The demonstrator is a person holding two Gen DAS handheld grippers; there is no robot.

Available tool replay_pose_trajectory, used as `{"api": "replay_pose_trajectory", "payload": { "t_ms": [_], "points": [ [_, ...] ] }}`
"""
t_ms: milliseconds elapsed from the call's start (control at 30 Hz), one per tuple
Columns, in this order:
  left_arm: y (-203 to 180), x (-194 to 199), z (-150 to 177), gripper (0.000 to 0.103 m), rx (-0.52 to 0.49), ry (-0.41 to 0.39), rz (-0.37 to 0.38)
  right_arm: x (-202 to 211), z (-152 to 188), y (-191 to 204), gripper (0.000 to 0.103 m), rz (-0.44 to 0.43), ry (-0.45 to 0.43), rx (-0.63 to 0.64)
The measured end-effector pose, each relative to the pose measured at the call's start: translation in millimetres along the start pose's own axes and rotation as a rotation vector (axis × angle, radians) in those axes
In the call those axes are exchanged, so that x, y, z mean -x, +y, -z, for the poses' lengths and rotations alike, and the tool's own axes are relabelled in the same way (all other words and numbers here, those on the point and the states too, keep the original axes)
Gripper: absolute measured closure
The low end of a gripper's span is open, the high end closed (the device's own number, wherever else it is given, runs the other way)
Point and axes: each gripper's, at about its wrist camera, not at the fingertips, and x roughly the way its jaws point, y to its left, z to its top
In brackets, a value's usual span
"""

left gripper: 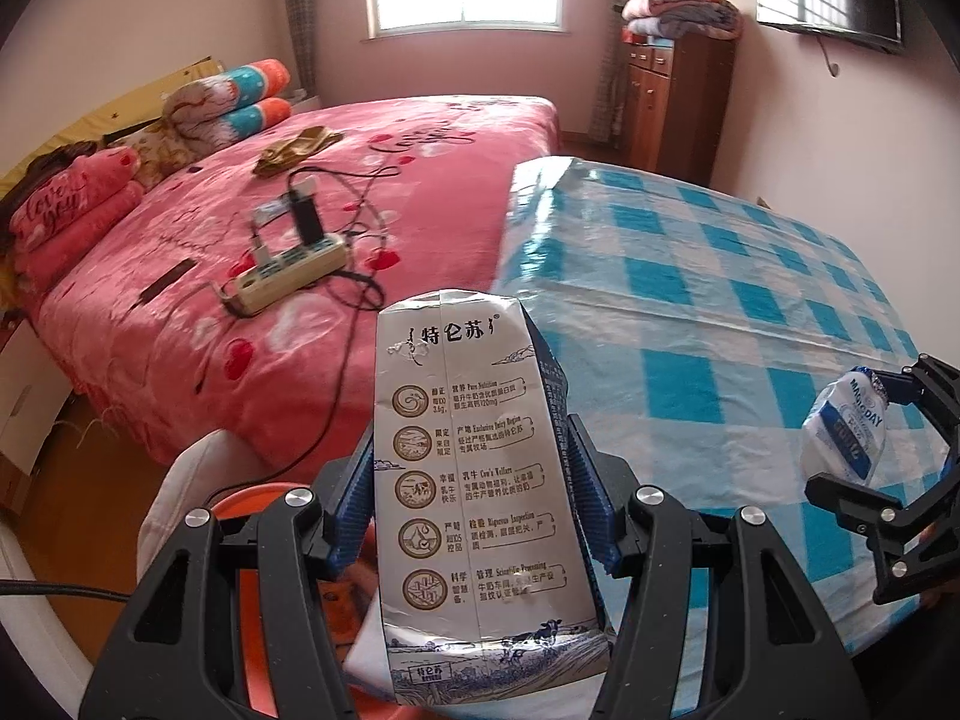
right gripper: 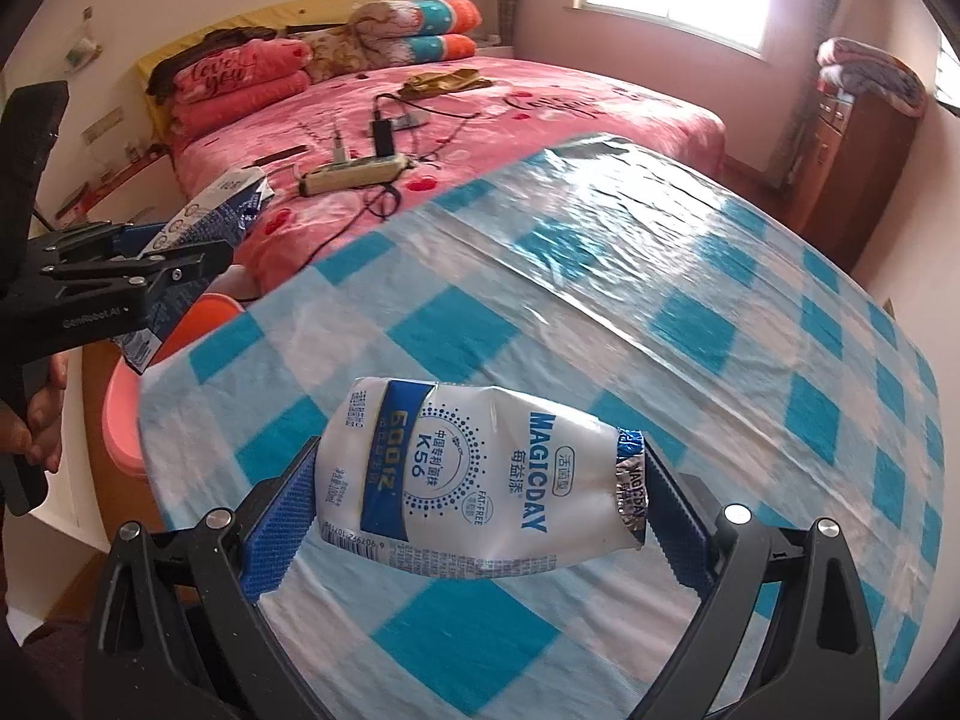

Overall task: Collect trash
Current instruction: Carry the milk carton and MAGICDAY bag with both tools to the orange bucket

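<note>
**Both grippers loaded with trash over checked table**

Left wrist: left gripper [left gripper: 474,468] half open, blue pads clamped on flattened milk carton [left gripper: 480,504], held upright above orange bin [left gripper: 252,516] at edge of checked table [left gripper: 720,324]. Right gripper [left gripper: 894,456] seen at far right with pouch.

Right wrist: right gripper [right gripper: 480,498] spread wide, pinched on crumpled yogurt pouch [right gripper: 480,480] sideways, lifted above table. Pink bed [right gripper: 540,102] behind.
</note>
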Motion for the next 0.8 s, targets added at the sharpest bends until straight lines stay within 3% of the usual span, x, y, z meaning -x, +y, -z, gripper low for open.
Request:
{"api": "replay_pose_trajectory", "payload": {
  "t_ms": [800],
  "points": [
    [111.4,2.7,56.4,0.044,0.165,0.076,-0.175,-33.2,-42.3,148.2,0.007,-0.181,0.031,0.35]
  ]
}}
